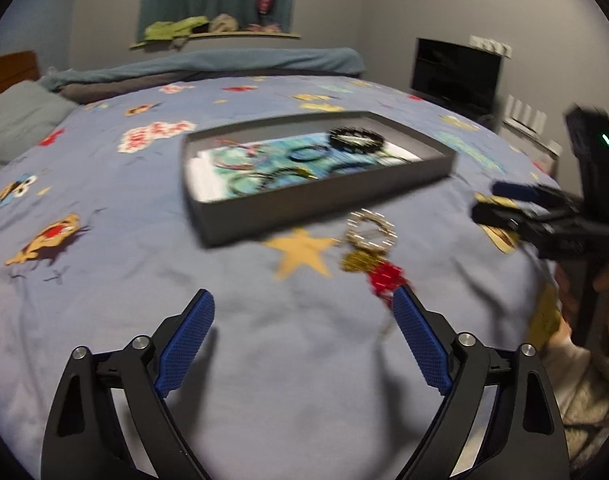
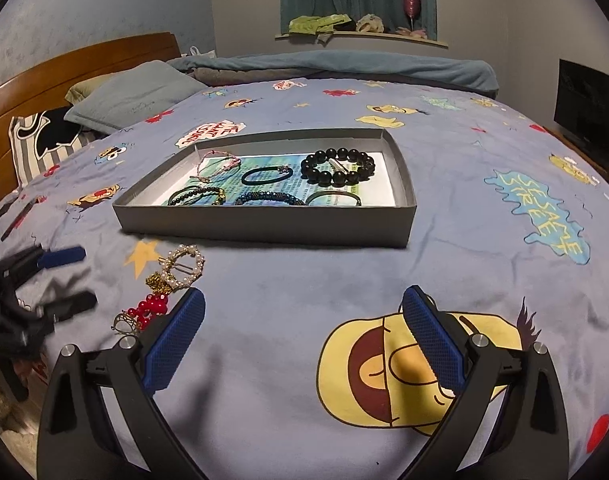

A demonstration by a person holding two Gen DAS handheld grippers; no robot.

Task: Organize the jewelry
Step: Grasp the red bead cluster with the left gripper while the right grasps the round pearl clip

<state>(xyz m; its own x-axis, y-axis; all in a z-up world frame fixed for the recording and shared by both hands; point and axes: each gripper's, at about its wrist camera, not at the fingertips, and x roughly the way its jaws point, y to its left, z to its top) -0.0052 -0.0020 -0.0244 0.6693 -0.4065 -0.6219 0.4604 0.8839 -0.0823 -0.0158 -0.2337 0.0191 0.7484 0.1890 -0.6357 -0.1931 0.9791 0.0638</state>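
Note:
A grey shallow box (image 2: 264, 232) on the bedspread holds several bracelets, among them a big black bead bracelet (image 2: 337, 166) and a pink cord one (image 2: 216, 166). In front of its left corner lie a pearl ring hair clip (image 2: 183, 266), a gold piece (image 2: 156, 281), a red bead piece (image 2: 150, 308) and a small gold filigree piece (image 2: 126, 322). My right gripper (image 2: 304, 296) is open over bare bedspread, its left finger beside the red beads. My left gripper (image 1: 304, 300) is open with nothing between its fingers; its right fingertip is next to the red bead piece (image 1: 386, 278), below the pearl clip (image 1: 370, 230).
The blue cartoon-print bedspread (image 2: 384, 280) covers the bed. Pillows (image 2: 132, 96) and a wooden headboard (image 2: 84, 60) lie at the far left, a folded blanket (image 2: 344, 66) along the far edge. A dark screen (image 2: 588, 108) stands at the right. My right gripper (image 1: 504, 200) shows at the left wrist view's right edge.

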